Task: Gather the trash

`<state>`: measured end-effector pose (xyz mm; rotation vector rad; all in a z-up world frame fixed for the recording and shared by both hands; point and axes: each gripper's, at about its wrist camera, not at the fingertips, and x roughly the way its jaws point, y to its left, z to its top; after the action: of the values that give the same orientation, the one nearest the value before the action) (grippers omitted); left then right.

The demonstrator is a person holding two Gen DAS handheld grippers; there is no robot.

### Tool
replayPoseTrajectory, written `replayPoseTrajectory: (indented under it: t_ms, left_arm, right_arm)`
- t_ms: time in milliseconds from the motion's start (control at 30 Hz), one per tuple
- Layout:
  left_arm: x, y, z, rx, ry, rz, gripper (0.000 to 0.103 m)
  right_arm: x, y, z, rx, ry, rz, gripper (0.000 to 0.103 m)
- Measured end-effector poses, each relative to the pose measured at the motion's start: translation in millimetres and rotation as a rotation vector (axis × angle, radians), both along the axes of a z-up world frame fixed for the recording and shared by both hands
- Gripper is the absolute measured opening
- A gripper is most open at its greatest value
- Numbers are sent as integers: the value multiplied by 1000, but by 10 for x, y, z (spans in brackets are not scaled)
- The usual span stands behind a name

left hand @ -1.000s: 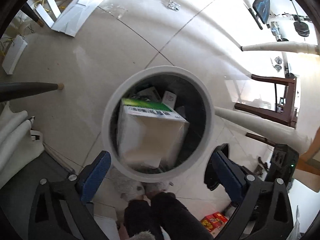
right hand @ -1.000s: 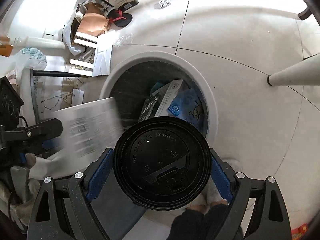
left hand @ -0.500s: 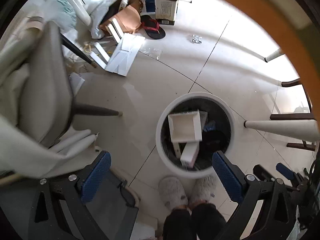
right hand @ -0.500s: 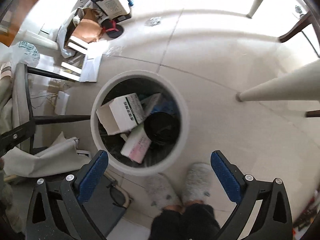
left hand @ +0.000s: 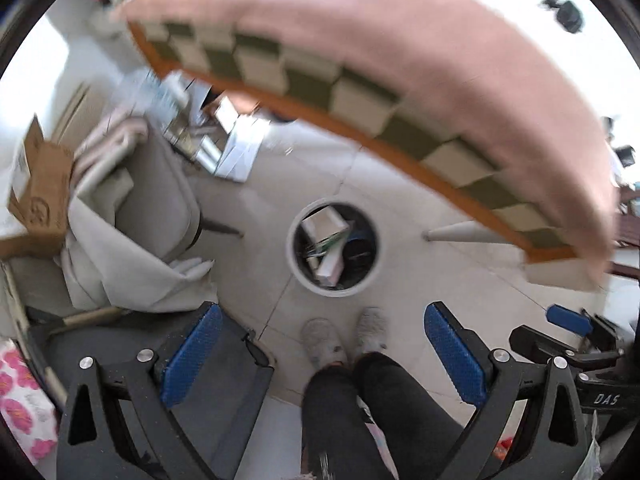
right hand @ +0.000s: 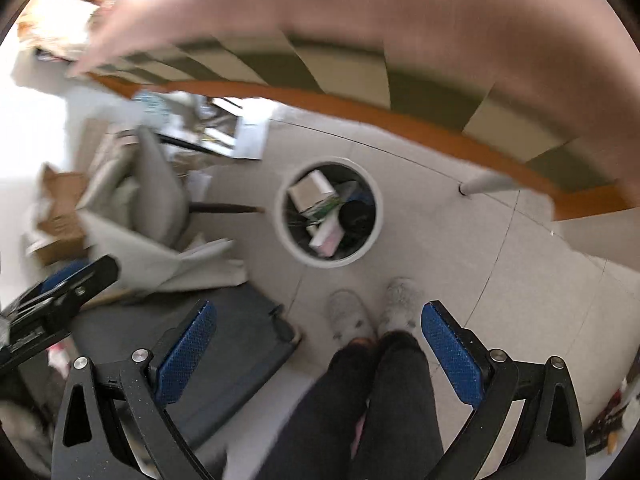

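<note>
One white round trash bin (left hand: 333,248) stands on the tiled floor well ahead of and between the spread fingers of both grippers, holding at least two white boxes (left hand: 322,222) and one black cup lid (right hand: 357,216); two grey slippers (left hand: 344,334) stand just below it. The left gripper (left hand: 318,354) and the right gripper (right hand: 318,354) are both spread wide with nothing between their blue pads. Compared with a second ago, the cup lid has left the right gripper's fingers and lies in the bin, the box sits among the trash, and the bin looks much smaller and farther below.
</note>
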<state>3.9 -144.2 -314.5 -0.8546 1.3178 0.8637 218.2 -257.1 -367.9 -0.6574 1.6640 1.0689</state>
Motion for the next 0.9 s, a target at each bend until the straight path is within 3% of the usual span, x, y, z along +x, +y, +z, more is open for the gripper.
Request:
replayPoseTrajectory:
  t_ms: [133,233,433,633,900]
  left_arm:
    - [198,-97,604,-16,-64,-89,103]
    - [307,-106,986,-23,-124,-137,103]
    - [460,-58,1466,-91,-252,-232,103]
    - [461,114,1749,-178,-327,-345,103]
    - [252,288,2011,-197,-358,-482,103]
  right_arm:
    - [181,-132,892,44,49,12,103]
    - [313,-226,1382,76,85,-15,103]
    - [449,-354,2057,126,89,-94,103]
    - [310,-434,2492,136,71,-194,103]
    - [-182,-414,2635,125,73,-341,103]
